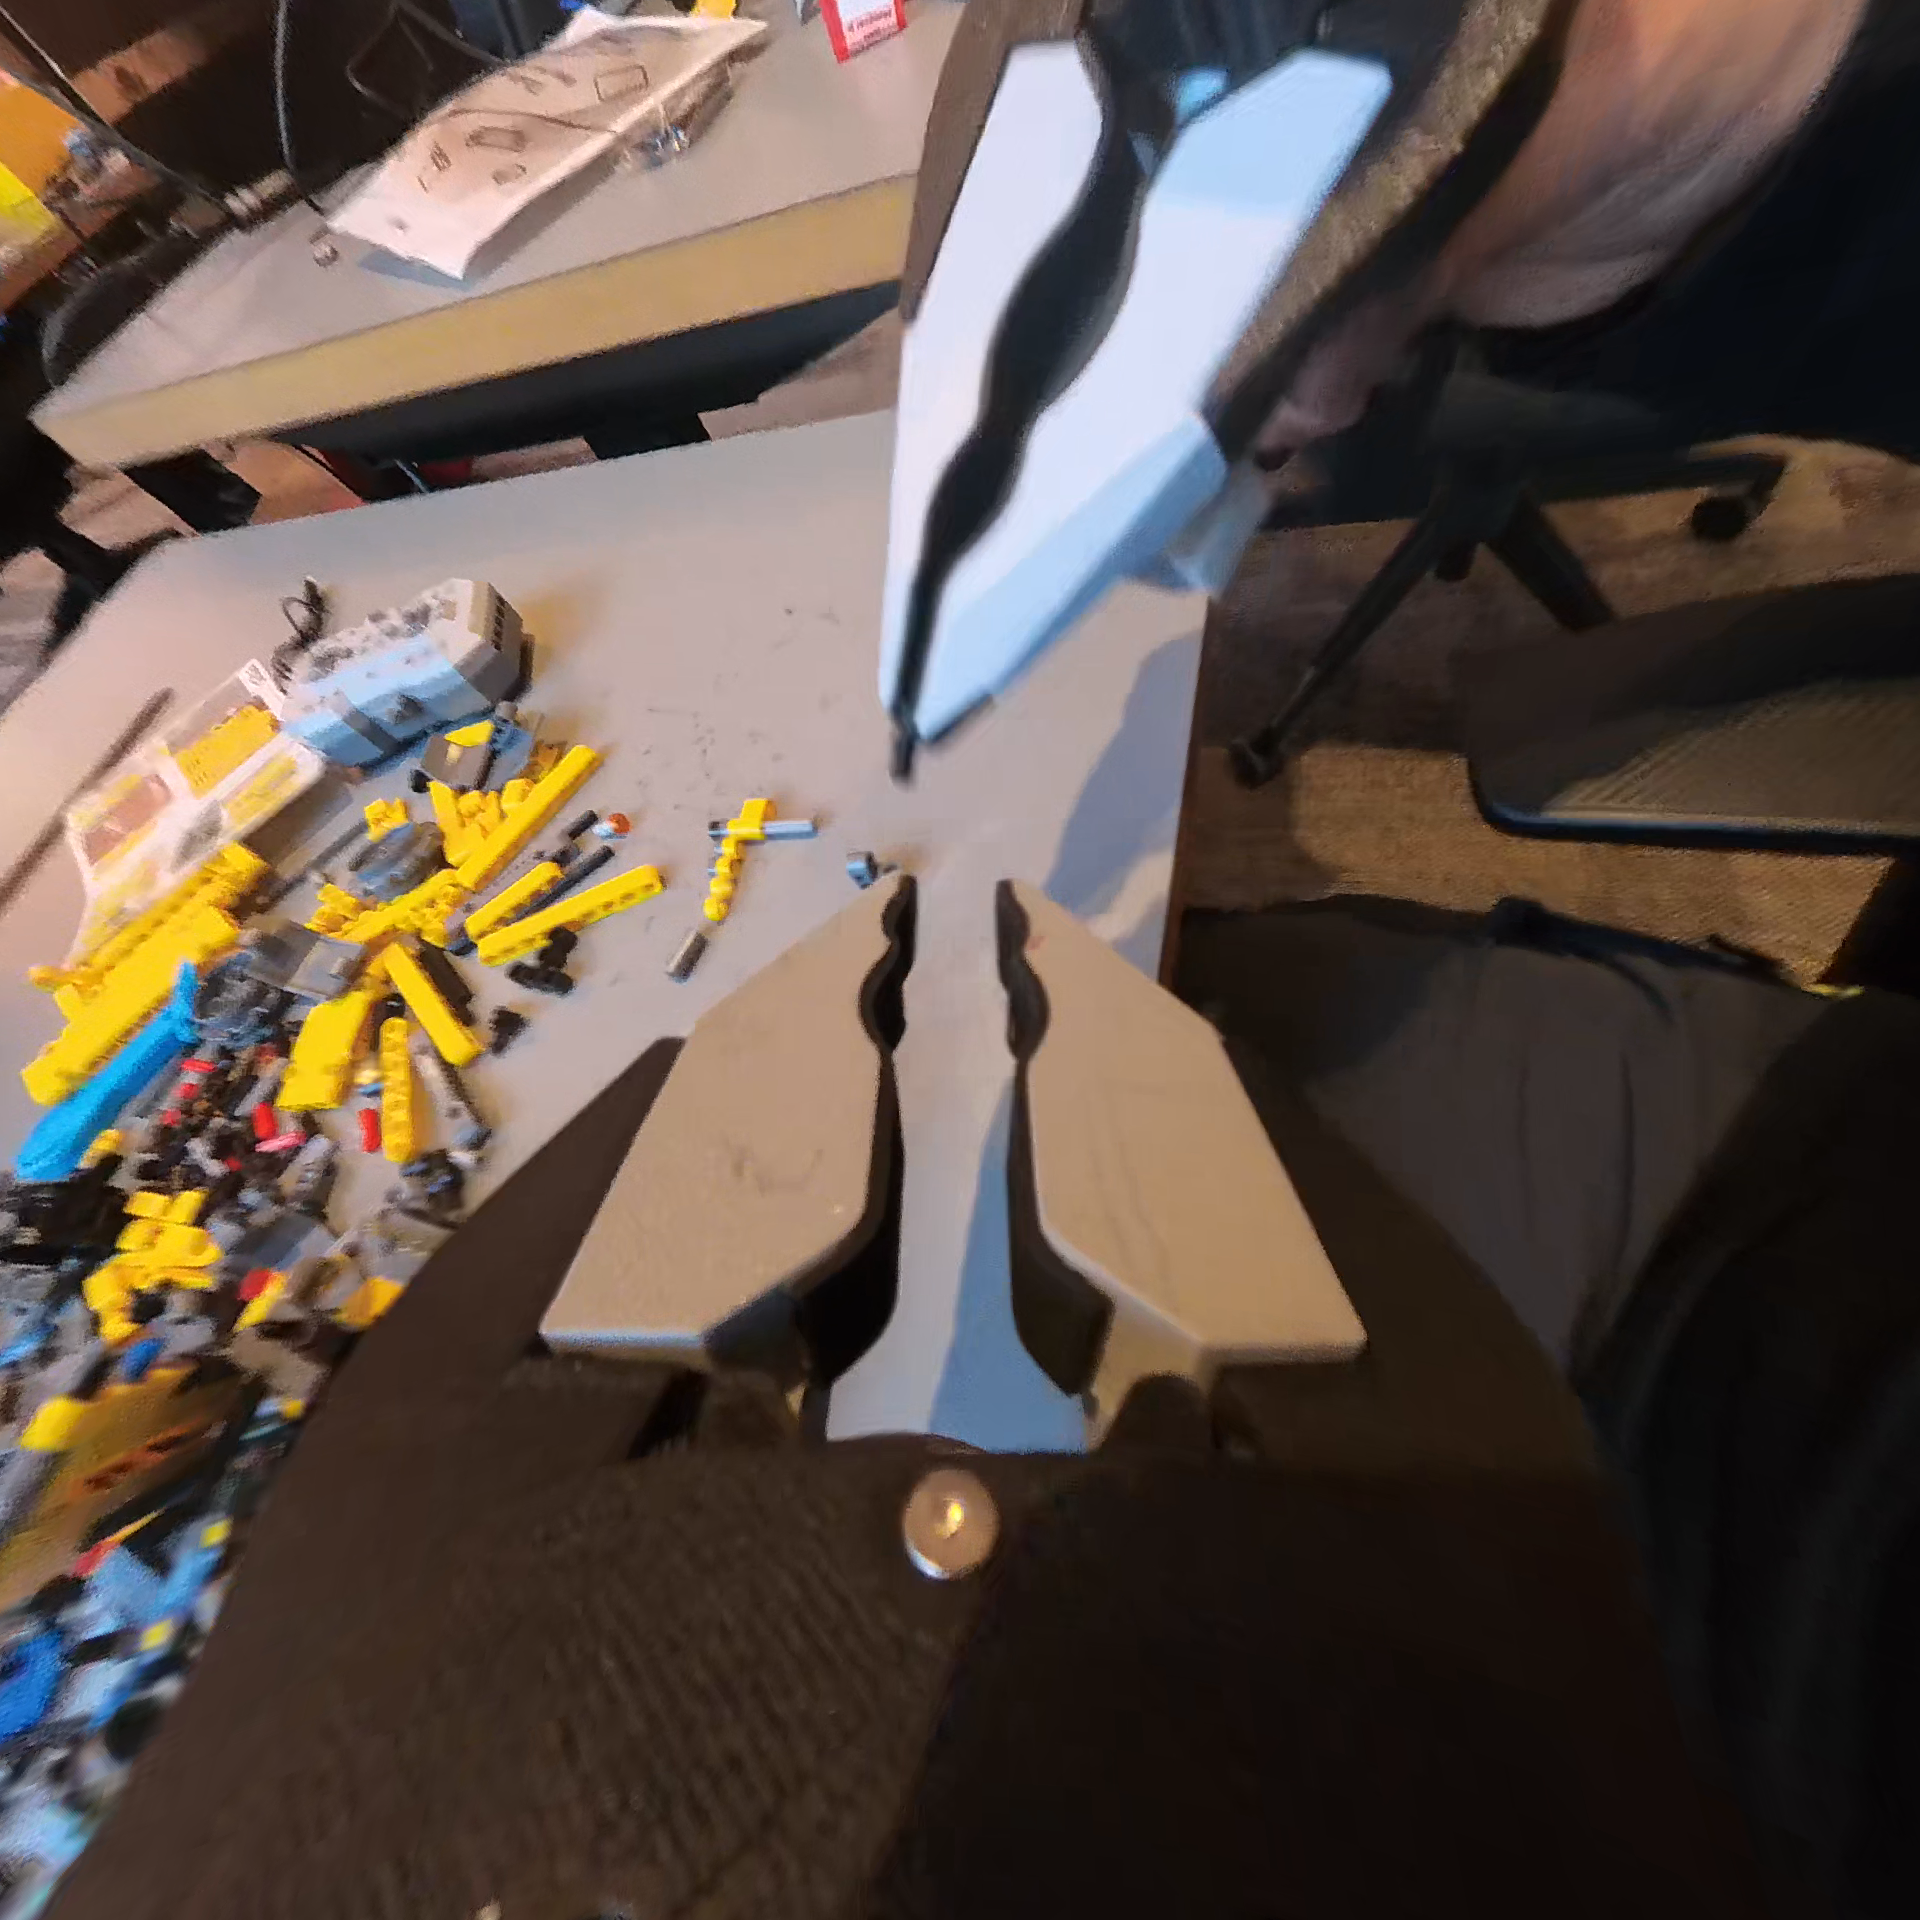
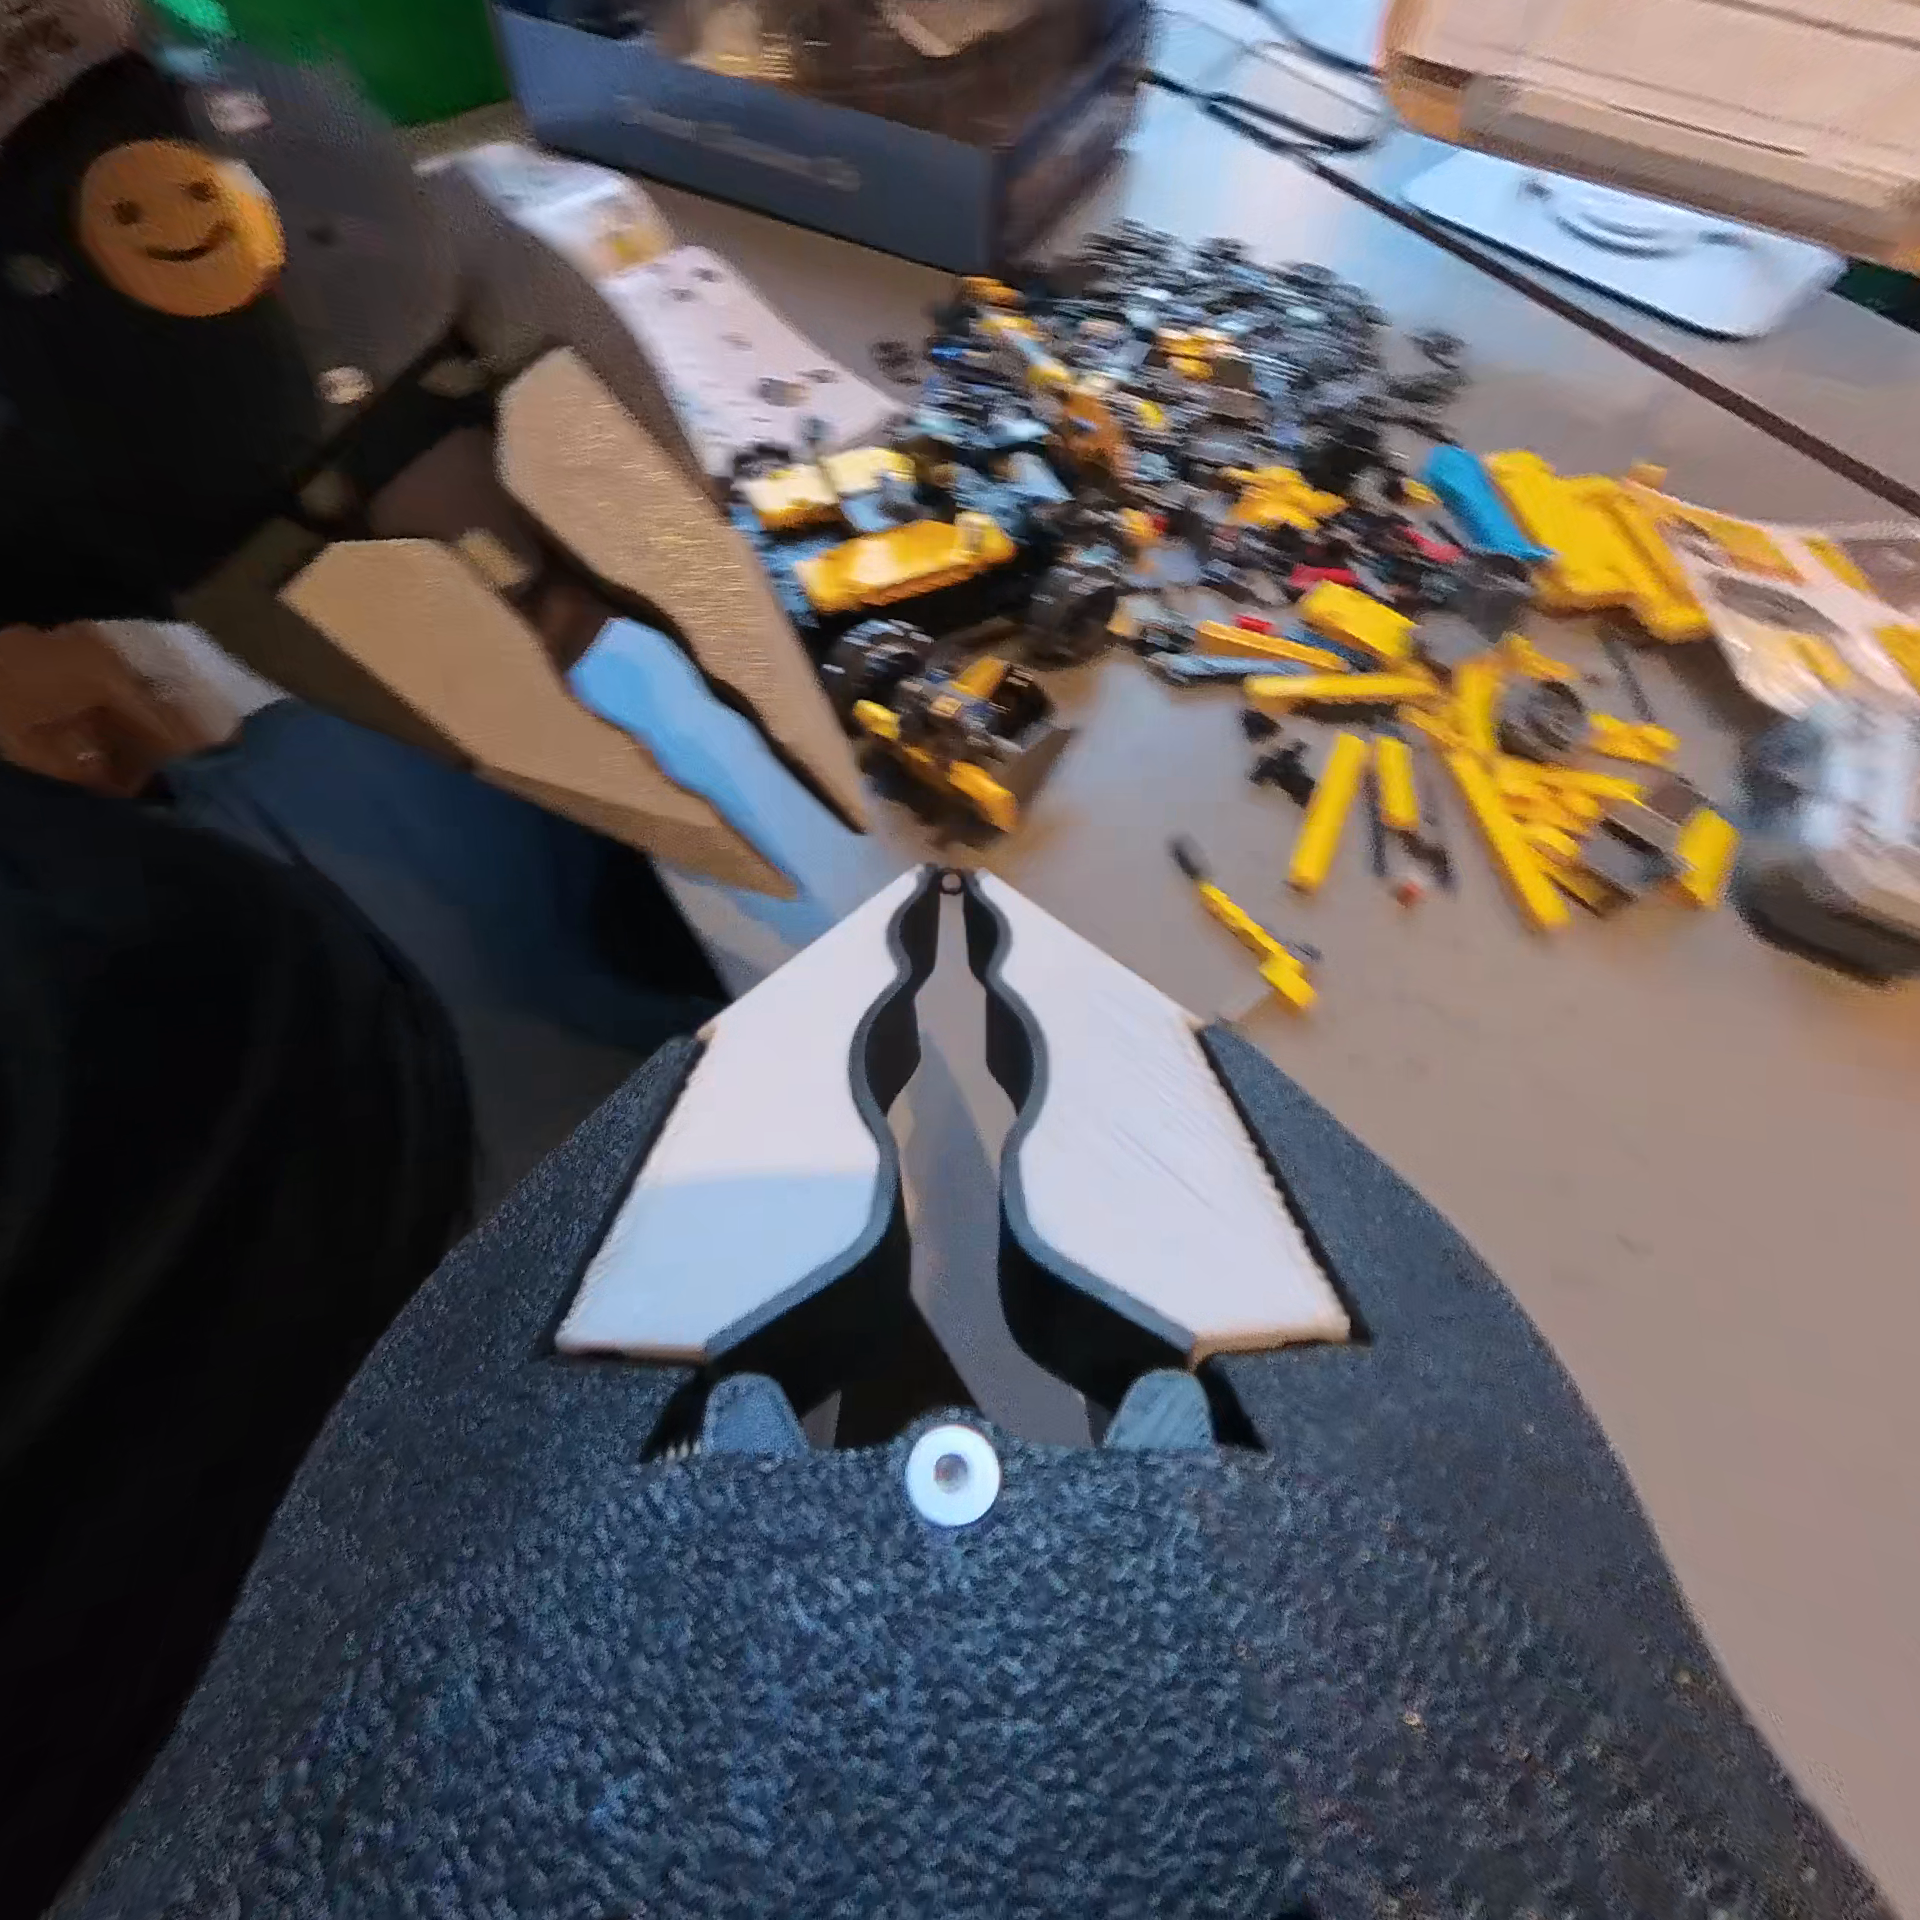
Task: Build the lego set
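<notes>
Found the left tongs standing apart with nothing between them, hovering low over the near edge of the grey worktop. Noted a tiny blue-grey piece lying just beside the left tip, untouched. Found the right tongs drawn nearly together and pinched on a small black piece, seemingly ring-shaped, right at the tips; too blurred to tell more of it. Saw those right tongs in the left wrist view too, tilted down above the worktop with the dark piece at the tip, clear of the surface and a little beyond the left tongs. Spotted a small yellow-and-blue assembly lying alone near both, between them and the main heap. Made out, farther to the left, a spread of yellow beams, a long blue piece, many small black and red bits, a grey block-like unit and a printed booklet. Saw a dark box at the far side of the heap, and a second table with paper sheets behind.
</notes>
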The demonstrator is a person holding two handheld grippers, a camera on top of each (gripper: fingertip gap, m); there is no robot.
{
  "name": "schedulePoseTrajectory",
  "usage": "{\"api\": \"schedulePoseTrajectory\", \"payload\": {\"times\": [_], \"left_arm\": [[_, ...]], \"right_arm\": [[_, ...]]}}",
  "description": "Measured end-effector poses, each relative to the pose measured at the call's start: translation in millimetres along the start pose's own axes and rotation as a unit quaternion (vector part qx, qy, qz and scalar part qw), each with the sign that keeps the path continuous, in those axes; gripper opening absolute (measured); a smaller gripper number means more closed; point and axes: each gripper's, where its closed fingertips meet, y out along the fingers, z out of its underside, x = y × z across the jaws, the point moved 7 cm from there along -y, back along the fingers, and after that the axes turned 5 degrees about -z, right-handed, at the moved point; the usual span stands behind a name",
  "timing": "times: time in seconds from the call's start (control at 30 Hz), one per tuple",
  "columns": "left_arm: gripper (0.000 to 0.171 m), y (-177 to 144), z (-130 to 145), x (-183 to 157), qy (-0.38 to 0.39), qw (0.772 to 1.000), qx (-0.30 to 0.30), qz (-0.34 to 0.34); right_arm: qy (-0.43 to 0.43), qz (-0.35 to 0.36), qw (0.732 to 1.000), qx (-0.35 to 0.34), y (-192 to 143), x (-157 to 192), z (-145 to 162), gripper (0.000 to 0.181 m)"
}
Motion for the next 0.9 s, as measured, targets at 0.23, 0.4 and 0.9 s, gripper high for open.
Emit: {"api": "schedulePoseTrajectory", "payload": {"times": [0.23,0.4,0.9], "left_arm": [[0.013,41.6,20.7,-14.3,-0.11,0.992,0.061,0.004],[0.033,60.0,25.8,-6.7,-0.172,0.982,0.082,-0.005],[0.032,54.1,34.9,-8.4,-0.157,0.982,0.104,-0.029]], "right_arm": [[0.112,0.081,0.989,0.051,-9.0,-61.1,56.4,0.004],[0.094,0.07,0.989,0.087,20.3,-69.4,57.7,0.004],[0.088,-0.006,0.993,0.078,32.7,-35.8,60.7,0.004]]}}
